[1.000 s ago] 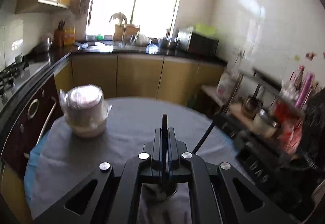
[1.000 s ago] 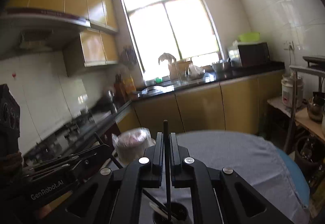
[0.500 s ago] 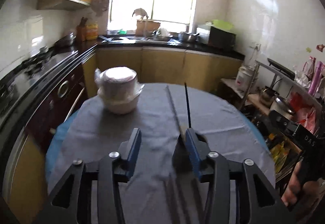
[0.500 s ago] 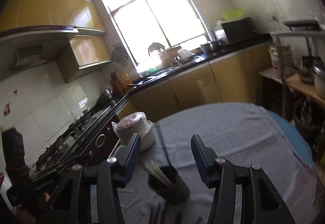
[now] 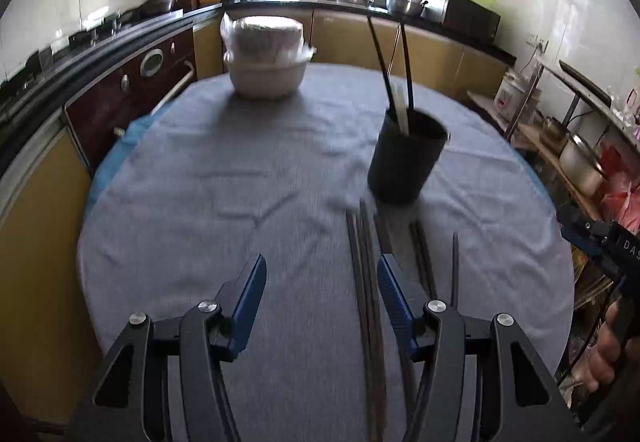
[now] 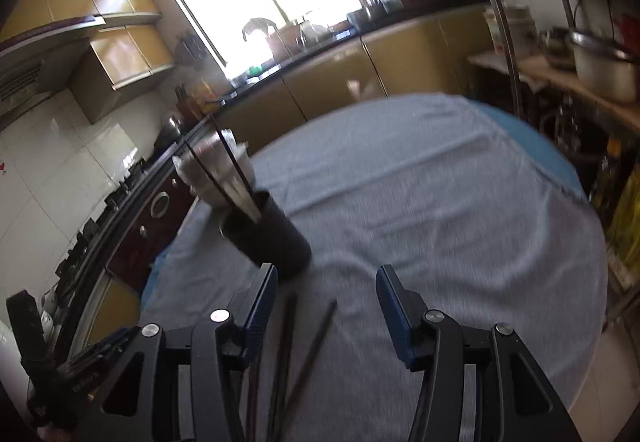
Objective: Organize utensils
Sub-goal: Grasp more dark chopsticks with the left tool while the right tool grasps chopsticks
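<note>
Bowls (image 5: pixel 266 57): wrapped stack at 11 o'clock on the worktop (image 5: pixel 208 177), well apart from the cup.
Left tool (image 5: pixel 320 282): jaws wide apart, holding nothing, above the grey cloth.
Loose chopsticks (image 5: pixel 366 282): dark sticks flat on the cloth, running toward 12 o'clock, just beside the left tool's right finger.
Cup (image 5: pixel 404 157): black, upright at 1 o'clock; two dark sticks and a pale one stand in it.
Right tool (image 6: pixel 326 300): jaws wide apart, empty; cup at its 11 o'clock.

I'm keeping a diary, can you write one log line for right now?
left gripper: open | right gripper: open | black cup: upright, holds chopsticks | loose chopsticks: on cloth
</note>
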A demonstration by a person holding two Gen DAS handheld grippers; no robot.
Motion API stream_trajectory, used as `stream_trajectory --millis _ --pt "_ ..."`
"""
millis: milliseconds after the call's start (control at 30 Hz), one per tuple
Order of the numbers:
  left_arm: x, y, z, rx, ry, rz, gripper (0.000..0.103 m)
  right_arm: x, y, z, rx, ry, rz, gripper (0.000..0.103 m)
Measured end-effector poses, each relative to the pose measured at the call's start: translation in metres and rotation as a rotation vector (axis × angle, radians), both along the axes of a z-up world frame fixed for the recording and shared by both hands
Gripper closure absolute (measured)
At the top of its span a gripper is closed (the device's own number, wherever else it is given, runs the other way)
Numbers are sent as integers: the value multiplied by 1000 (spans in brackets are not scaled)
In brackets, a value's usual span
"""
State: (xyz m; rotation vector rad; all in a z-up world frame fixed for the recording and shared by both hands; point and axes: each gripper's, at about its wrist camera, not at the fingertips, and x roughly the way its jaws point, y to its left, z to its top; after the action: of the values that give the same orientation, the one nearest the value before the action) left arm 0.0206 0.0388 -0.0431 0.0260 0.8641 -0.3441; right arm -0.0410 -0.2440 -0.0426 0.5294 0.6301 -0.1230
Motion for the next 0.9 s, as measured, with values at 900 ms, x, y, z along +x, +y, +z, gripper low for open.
stream_trajectory --millis 900 --pt "-33 29 -32 44 91 15 44 -15 32 -25 -40 173 148 61"
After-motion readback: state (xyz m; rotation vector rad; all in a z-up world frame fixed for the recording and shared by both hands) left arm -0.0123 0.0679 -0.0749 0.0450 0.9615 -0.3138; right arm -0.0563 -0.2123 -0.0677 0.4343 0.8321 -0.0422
